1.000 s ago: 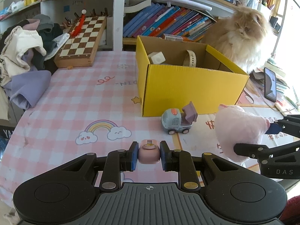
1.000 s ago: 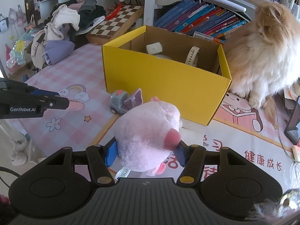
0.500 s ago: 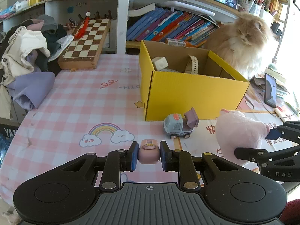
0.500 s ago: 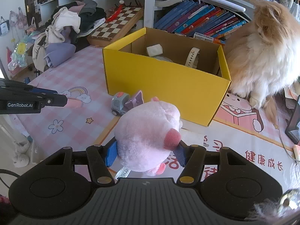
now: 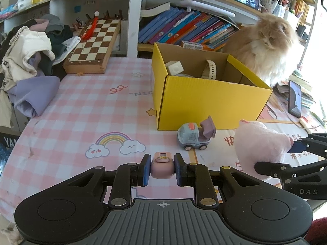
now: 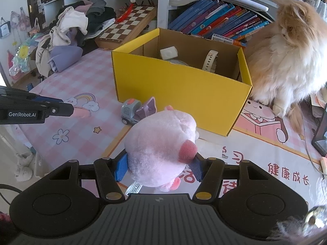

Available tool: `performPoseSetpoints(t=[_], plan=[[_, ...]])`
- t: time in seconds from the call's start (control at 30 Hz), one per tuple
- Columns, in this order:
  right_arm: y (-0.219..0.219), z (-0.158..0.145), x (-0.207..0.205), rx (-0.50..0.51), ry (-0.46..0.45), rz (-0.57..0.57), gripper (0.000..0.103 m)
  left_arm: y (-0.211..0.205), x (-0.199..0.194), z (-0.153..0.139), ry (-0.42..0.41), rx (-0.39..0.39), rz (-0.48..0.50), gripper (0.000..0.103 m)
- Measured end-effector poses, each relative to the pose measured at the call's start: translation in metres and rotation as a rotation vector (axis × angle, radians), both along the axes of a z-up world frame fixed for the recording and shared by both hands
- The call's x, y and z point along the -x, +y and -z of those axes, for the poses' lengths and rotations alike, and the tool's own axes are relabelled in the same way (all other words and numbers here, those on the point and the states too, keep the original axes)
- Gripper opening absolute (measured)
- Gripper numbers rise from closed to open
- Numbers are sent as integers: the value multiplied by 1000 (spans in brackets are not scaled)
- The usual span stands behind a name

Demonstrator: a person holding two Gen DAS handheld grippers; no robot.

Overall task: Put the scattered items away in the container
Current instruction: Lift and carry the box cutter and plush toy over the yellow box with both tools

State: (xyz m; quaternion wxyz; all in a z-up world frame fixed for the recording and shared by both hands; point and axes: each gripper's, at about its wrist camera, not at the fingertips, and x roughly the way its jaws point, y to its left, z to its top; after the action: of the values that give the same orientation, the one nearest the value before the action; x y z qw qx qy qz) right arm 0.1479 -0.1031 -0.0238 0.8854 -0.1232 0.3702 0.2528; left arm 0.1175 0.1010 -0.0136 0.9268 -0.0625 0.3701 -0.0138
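Note:
My left gripper point(image 5: 162, 170) is shut on a small pink box-shaped toy point(image 5: 162, 166), held above the checked tablecloth. My right gripper point(image 6: 158, 168) is shut on a pink plush pig point(image 6: 161, 148), which also shows at the right of the left wrist view as the plush pig point(image 5: 259, 140). The open yellow cardboard box point(image 5: 204, 106) stands ahead of both grippers, with a white cube point(image 5: 174, 67) and a cream watch strap point(image 5: 210, 69) inside. A small grey-blue toy truck point(image 5: 195, 135) with a purple bed sits on the table just in front of the box.
A fluffy orange cat point(image 6: 286, 55) sits right beside the box's right end. A chessboard point(image 5: 94, 45) and a heap of clothes point(image 5: 28, 61) lie at the back left. A phone point(image 5: 295, 98) leans at the right. Bookshelves stand behind.
Both grippers have risen and drawn back a little from the box, so more of its inside shows. Each keeps its hold. The cat has lowered its head toward the box.

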Motion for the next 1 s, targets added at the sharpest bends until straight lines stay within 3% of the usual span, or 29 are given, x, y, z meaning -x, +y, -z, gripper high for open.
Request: performPoseSetpoints(t=[0.5,0.8,1.0], plan=[[-6,-8,0,-20,4,3,58,1,6,-11,-25,18,-19,23],[-16,-44,-4,-103,-23,17,58,4,10,-50,-135,91,-26,23],[-20,-66,-13,-127,-76,14,58,-2,7,-75,-220,73,-4,23]])
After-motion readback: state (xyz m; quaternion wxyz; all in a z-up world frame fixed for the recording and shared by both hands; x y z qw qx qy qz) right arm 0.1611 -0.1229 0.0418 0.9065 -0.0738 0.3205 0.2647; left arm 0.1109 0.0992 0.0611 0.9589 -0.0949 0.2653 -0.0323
